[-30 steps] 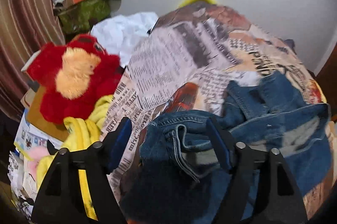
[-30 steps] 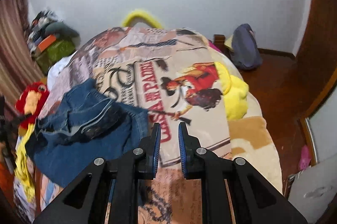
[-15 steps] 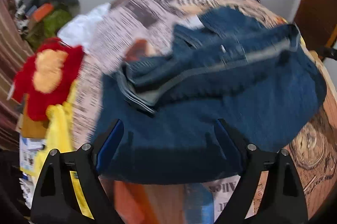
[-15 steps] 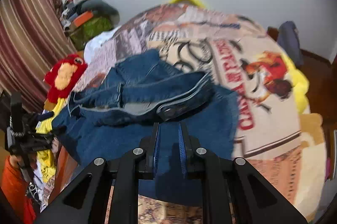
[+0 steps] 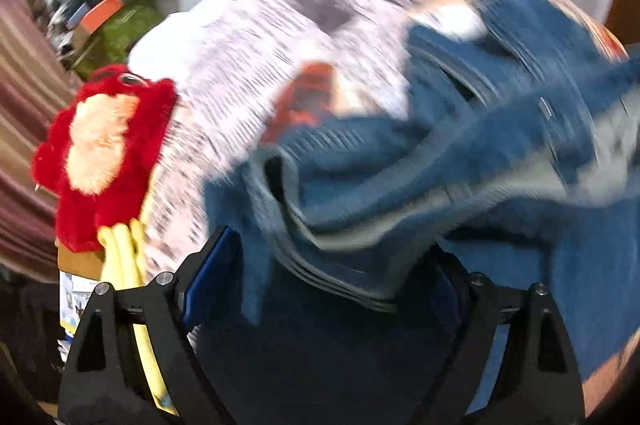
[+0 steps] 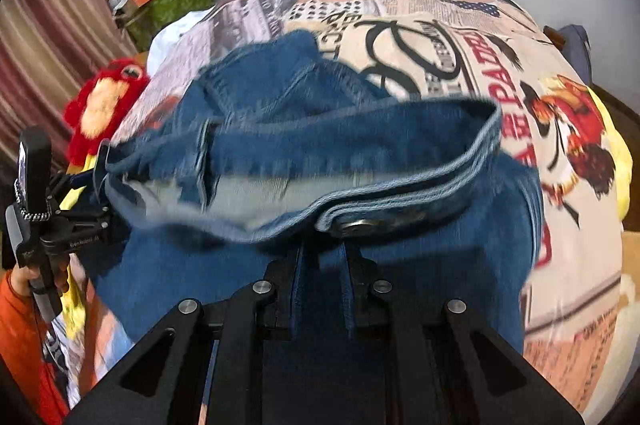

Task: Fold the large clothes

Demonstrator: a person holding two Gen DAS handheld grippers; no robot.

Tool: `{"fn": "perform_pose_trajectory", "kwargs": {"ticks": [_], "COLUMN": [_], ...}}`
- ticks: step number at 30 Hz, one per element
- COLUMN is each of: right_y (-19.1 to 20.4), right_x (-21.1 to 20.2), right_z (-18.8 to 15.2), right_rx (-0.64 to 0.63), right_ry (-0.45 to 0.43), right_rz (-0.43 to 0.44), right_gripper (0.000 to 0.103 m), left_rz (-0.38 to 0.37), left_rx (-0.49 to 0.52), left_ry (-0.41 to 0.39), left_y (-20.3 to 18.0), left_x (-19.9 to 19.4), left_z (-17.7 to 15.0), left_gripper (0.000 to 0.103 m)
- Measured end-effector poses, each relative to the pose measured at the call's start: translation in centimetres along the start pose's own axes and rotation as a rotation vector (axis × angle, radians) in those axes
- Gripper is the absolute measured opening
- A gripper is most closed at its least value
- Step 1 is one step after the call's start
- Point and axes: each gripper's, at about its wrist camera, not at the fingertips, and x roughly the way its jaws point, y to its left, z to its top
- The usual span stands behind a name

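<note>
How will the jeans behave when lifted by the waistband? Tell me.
The jeans would probably drape and sag, since the denim bunches in loose folds. They likely feel weighty: the waistband is thick, stitched, with a metal button. Slipping seems unlikely in the right tongs.

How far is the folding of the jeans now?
Early stage. Done: the jeans lie bunched on the bed, waistband open. In hand: the right gripper pinches the denim near the button; the left gripper is open around the other side. Left: all the folds.

1. A red fluffy toy [image 6: 105,105] with a pale face lies beside the bed.
2. A blanket [image 6: 440,37] with newspaper pictures covers the bed.
3. A striped curtain [image 6: 44,25] hangs on the left.
4. A green bag [image 6: 168,5] sits near the wall.
</note>
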Motion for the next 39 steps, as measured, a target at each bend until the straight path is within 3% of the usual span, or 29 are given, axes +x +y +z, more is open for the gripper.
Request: {"fn": "perform_pose_trajectory", "kwargs": {"ticks": [4,6,8,12,17,24,31,35,39], "right_y": [-1.2,-2.1,-2.8,-2.8,-0.4,4.3,8.8,10.3,10.1], "right_x": [0.3,0.7,1.4,1.2,-1.6,-5.8,-5.1,-2.4,1.2], "right_z": [2.6,3.6,3.9,3.6,3.0,1.0,-1.8,-3.3,-4.5], "right_rx": [0.059,0.107,0.149,0.153,0.023,-0.068,-0.139,-0.183,-0.203], "right_ry": [-0.056,-0.087,-0.072,-0.062,-0.099,-0.155,-0.101,-0.026,0.075], "right_rz": [-0.020,-0.036,-0.015,-0.023,-0.071,0.021,0.085,0.072,0.030], "right_gripper": [0.012,0.012,0.012,0.012,0.012,0.012,0.012,0.012,0.012], "left_rz": [-0.036,-0.010,0.043,0.010,-0.001,-0.071,-0.071,-0.117,-0.100], "left_rx": [-0.121,-0.129,-0.135,-0.194,-0.139,-0.017,0.066,0.064,0.081], "left_ry": [-0.033,-0.041,-0.030,-0.020,-0.107,-0.214,-0.251,-0.213,-0.157], "left_y": [2.0,2.2,2.2,2.8,2.1,-0.7,-3.6,-4.5,-5.3], "left_x": [-0.2,0.2,0.9,0.7,-3.4,-9.8,-11.9,-10.7,-8.0], "left_z": [2.5,3.3,3.8,4.4,4.4,2.5,-0.9,-2.4,-3.5], "left_gripper": [0.088,0.088,0.088,0.088,0.088,0.088,0.088,0.089,0.089]}}
